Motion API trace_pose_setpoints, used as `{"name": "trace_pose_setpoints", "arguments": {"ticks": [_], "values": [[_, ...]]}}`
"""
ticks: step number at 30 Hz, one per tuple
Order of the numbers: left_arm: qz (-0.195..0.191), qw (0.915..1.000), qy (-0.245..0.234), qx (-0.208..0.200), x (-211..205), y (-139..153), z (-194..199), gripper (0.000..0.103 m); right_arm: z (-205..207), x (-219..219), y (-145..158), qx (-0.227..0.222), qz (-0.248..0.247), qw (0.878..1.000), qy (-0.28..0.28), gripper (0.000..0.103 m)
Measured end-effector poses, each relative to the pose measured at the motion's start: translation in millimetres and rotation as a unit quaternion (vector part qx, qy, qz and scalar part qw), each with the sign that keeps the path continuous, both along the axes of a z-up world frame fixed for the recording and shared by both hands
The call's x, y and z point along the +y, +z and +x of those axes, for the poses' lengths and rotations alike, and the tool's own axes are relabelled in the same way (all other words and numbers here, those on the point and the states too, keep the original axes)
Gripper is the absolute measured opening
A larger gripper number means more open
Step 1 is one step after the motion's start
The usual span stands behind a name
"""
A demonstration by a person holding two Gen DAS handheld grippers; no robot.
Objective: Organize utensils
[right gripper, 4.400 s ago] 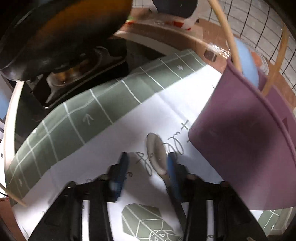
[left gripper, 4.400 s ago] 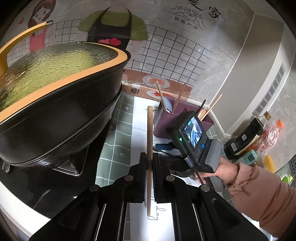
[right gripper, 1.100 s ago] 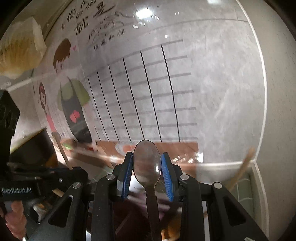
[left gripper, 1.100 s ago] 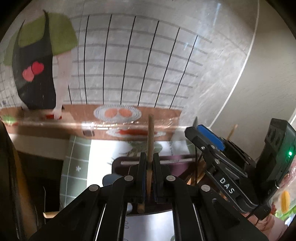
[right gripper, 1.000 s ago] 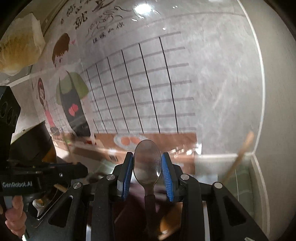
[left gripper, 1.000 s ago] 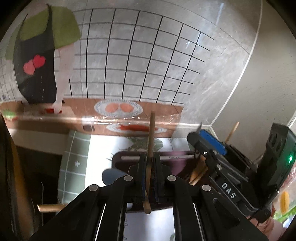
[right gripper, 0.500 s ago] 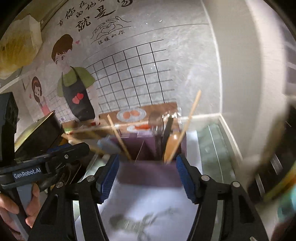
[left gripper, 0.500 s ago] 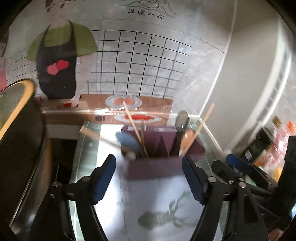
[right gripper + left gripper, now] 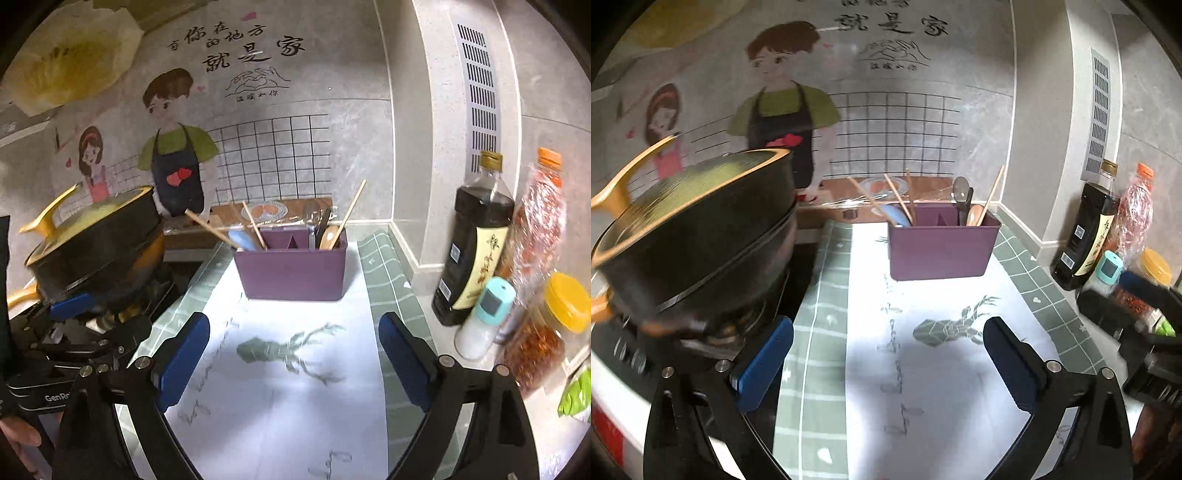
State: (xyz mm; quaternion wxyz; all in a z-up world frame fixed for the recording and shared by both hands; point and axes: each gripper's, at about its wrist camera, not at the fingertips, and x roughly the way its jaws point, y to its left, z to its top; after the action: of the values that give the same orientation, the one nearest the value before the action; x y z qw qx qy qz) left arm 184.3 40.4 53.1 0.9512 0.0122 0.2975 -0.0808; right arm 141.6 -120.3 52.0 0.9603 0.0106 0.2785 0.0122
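Note:
A purple utensil holder (image 9: 940, 245) (image 9: 291, 273) stands at the back of the white paper mat. Several wooden chopsticks (image 9: 899, 201) (image 9: 351, 210), a metal spoon (image 9: 960, 188) (image 9: 309, 214), a blue spoon (image 9: 895, 216) (image 9: 242, 238) and a wooden spoon (image 9: 975, 214) stick up out of it. My left gripper (image 9: 886, 343) hangs well in front of the holder, its jaws opening wide with nothing between them. My right gripper (image 9: 293, 332) is likewise back from the holder, its jaws opening and empty. The left gripper's blue pad (image 9: 72, 304) shows at the left of the right wrist view.
A black pot with a yellow-rimmed lid (image 9: 694, 229) (image 9: 96, 236) sits on the stove at the left. A soy sauce bottle (image 9: 476, 236) (image 9: 1086, 236), a salt shaker (image 9: 484, 317) and spice jars (image 9: 546, 332) crowd the right wall. The white mat (image 9: 942, 369) lies on green checked cloth (image 9: 816, 332).
Both grippers let go, the left of a chopstick and the right of the metal spoon, opened wide and drew back from the holder. Both utensils now stand in the holder.

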Motion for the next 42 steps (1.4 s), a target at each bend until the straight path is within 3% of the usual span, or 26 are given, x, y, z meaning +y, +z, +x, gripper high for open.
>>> {"name": "trace_pose_setpoints", "arguments": {"ticks": [3, 6, 12, 42], "values": [[0.011, 0.9996, 0.024, -0.004, -2, -7, -27, 0.102, -13, -2, -12, 0.009, -0.018, 1.0, 0.012, 0.091], [0.023, 0.9993, 0.029, 0.003, -3, -11, -49, 0.102, -23, -11, -17, 0.014, -0.002, 1.0, 0.008, 0.091], [0.016, 0.9987, 0.049, -0.005, 1, -10, -78, 0.102, -42, -13, -17, 0.008, -0.003, 1.0, 0.011, 0.091], [0.007, 0.9989, 0.044, -0.011, -6, 1, -86, 0.102, -53, -13, -8, -0.003, -0.019, 1.0, 0.008, 0.094]]}}
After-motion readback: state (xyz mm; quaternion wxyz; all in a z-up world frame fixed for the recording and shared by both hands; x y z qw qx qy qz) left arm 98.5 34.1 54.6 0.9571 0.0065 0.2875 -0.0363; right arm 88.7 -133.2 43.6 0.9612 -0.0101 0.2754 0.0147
